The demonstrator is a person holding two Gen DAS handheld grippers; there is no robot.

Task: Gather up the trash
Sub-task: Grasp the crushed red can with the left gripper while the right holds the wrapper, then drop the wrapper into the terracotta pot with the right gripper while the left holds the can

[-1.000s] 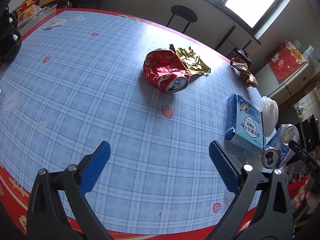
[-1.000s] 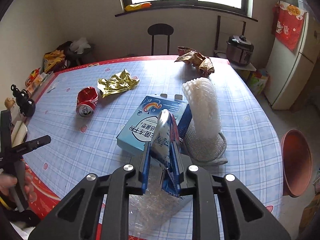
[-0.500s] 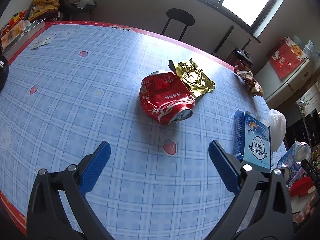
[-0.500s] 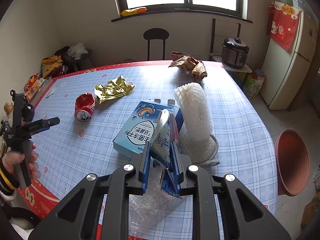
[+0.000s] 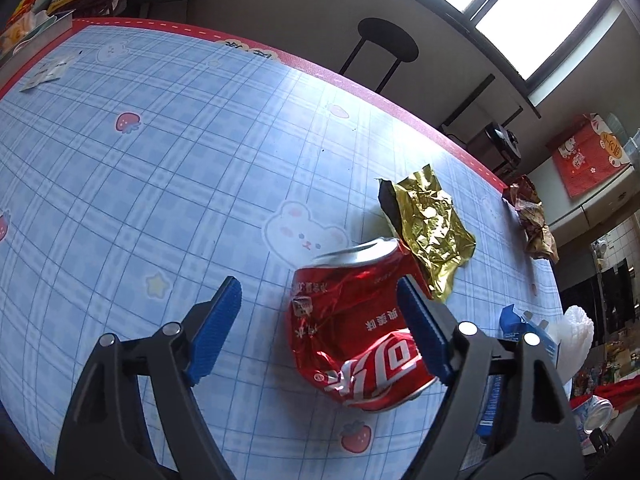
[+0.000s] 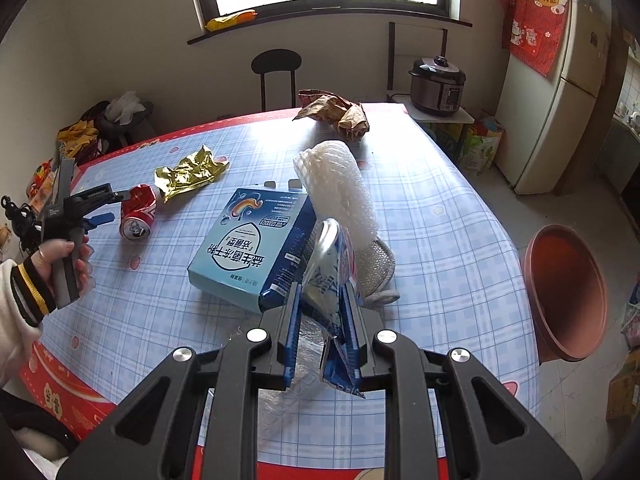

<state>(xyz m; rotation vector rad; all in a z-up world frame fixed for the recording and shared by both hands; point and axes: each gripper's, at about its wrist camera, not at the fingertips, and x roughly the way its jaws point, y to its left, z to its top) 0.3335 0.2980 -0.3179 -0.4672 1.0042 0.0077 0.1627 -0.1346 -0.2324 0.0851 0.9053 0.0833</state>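
A crushed red cola can [image 5: 356, 332] lies on its side on the blue checked tablecloth. My left gripper [image 5: 320, 312] is open, its right finger over the can's right side, its left finger apart to the can's left. The can also shows in the right wrist view [image 6: 138, 216], with the left gripper [image 6: 102, 210] beside it. A gold foil wrapper [image 5: 430, 228] touches the can's far end. My right gripper [image 6: 320, 300] is shut on a crushed blue-and-white can [image 6: 328, 272], held above the table's near edge.
A light-blue carton [image 6: 252, 248], a white foam net sleeve [image 6: 340, 188] standing in a mesh pad [image 6: 378, 260], and a brown crumpled bag [image 6: 336, 112] lie on the table. A red basin [image 6: 564, 292] sits off the table's right side. A chair [image 6: 276, 64] stands behind.
My left gripper has moved forward across the table, so the red can now lies between its open fingers. My right gripper still holds the blue can and has barely moved.
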